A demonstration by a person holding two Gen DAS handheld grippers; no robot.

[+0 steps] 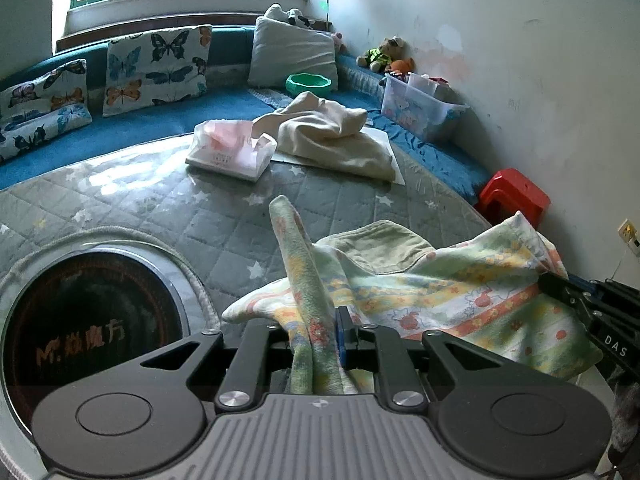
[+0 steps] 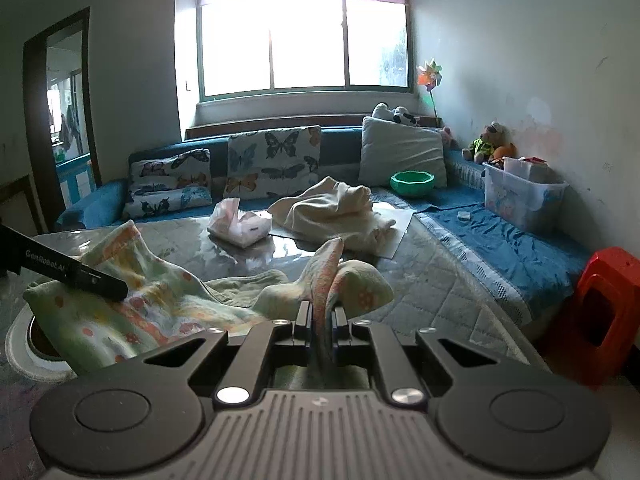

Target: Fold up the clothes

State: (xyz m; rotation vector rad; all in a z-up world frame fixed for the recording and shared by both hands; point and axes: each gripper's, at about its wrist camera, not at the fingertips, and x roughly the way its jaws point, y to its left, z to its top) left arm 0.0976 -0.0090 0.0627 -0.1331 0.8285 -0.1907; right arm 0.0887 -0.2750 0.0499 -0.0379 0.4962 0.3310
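Note:
A patterned green, yellow and orange cloth (image 1: 440, 292) lies bunched over the near part of the quilted grey table cover (image 1: 200, 216). My left gripper (image 1: 320, 332) is shut on one corner of it, which sticks up between the jaws. In the right wrist view my right gripper (image 2: 320, 316) is shut on another corner of the same cloth (image 2: 160, 300), lifted off the table. The right gripper's body (image 1: 592, 308) shows at the right edge of the left wrist view, and the left gripper's finger (image 2: 72, 272) crosses the cloth at left in the right wrist view.
A cream garment (image 1: 332, 136) lies crumpled on a white sheet at the far side, beside a tissue pack (image 1: 232, 148). A round inset burner (image 1: 88, 320) sits at near left. Behind are a blue sofa with butterfly cushions (image 1: 156, 68), a green bowl (image 1: 308, 84), a clear bin (image 1: 420, 108) and a red stool (image 1: 512, 196).

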